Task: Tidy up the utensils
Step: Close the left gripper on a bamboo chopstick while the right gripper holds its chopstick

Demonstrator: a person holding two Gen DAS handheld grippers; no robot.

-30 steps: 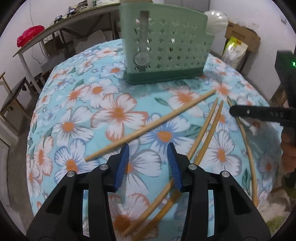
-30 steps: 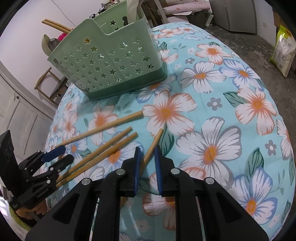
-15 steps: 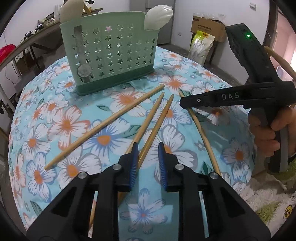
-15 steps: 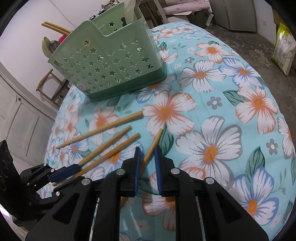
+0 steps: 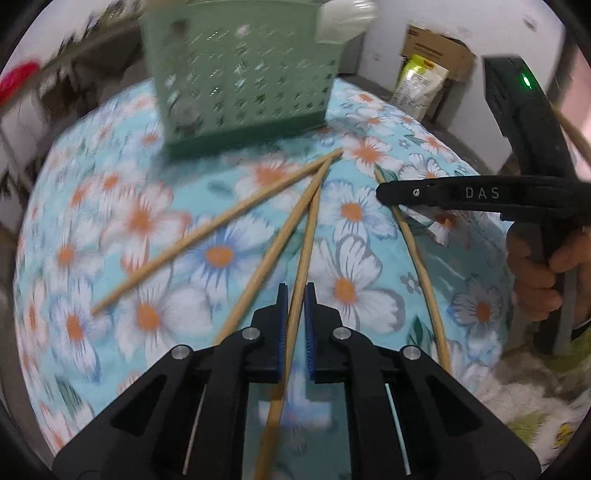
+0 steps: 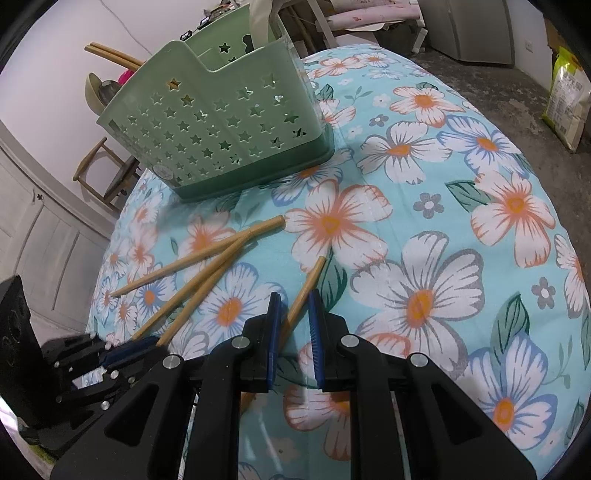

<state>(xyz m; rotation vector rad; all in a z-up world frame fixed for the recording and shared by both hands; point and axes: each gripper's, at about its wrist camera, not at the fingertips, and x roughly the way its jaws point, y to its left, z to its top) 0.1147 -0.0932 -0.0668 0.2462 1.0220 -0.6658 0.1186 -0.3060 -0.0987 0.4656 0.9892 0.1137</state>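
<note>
Four wooden chopsticks lie on the flowered tablecloth [image 6: 443,155] of the table, in front of a green star-punched utensil basket [image 6: 218,122].

The left gripper [image 5: 294,299] has its jaws drawn narrow around one chopstick [image 5: 308,236]. That stick runs between the blue pads [image 5: 283,317], its far tip near the basket's base. Whether the pads actually press it I cannot tell, as the left wrist view is blurred.

A second chopstick [image 5: 273,251] lies just beside it on the left, and the two meet at their far tips. A third chopstick [image 5: 207,236] fans out further left, its far end joining the same cluster of tips.

The fourth chopstick [image 6: 304,288] lies apart to the right. The right gripper [image 6: 293,314] has it between narrowly parted jaws, with a small gap visible on either side of the stick. Its far end rests on the cloth at the edge of a white and orange flower.

In the left wrist view the right gripper shows as a black arm marked DAS, with a green light on its body and the right hand [image 5: 543,273] wrapped around the handle.

In the basket stand a white spoon [image 5: 343,18] and, at the far corner, two more chopsticks [image 6: 110,55]. A yellow-green bag [image 6: 565,99] sits on the floor beyond the table.
</note>
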